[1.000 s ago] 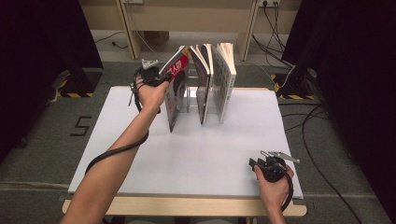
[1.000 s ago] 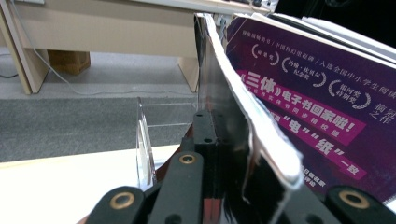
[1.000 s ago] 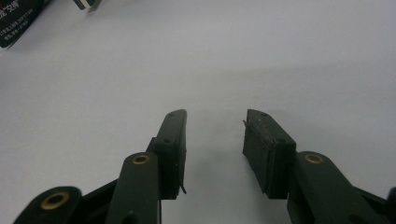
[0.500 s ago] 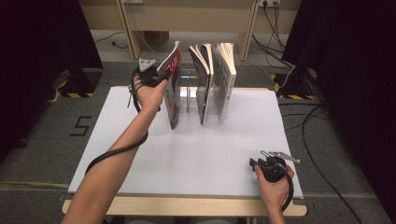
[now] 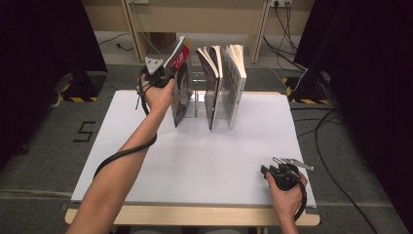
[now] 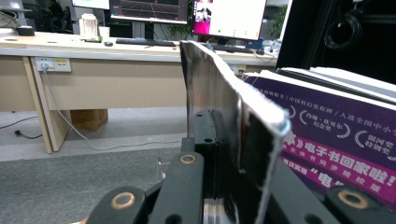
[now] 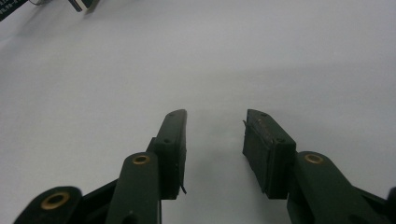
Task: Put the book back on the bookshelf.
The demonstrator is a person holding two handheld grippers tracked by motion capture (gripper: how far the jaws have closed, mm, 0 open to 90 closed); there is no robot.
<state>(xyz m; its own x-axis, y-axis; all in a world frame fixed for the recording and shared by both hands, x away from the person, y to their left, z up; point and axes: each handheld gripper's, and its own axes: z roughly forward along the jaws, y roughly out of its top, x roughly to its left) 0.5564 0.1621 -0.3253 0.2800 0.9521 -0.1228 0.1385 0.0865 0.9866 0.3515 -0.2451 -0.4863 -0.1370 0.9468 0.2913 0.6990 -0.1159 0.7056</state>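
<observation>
White board is covering the worktop (image 5: 195,161), with grey carpet around it and office desks with monitors showing beyond in the left gripper view. Left fingers (image 6: 205,140) are clamping tight on the top edge of a magazine (image 5: 179,80), its glossy cover rising between them in that view. The left gripper (image 5: 163,68) is sitting at the upper near corner of the magazine, above the far part of the worktop, and the left hand (image 5: 157,92) is wrapping around it, forearm stretching back to the worktop's near edge with a cable looping beside it. The magazine is leaning at the left end of a row, lifted and tilted against a clear rack (image 5: 195,95); two more books (image 5: 221,83) are standing upright just right of it in the same rack. A purple cover with white print is showing right of the held magazine in the left gripper view. Right fingers (image 7: 264,144) are standing apart with nothing between them, bare white board under them. The right gripper (image 5: 280,173) is resting near the worktop's near right corner, well apart from the rack, with the right hand (image 5: 287,192) behind it.
</observation>
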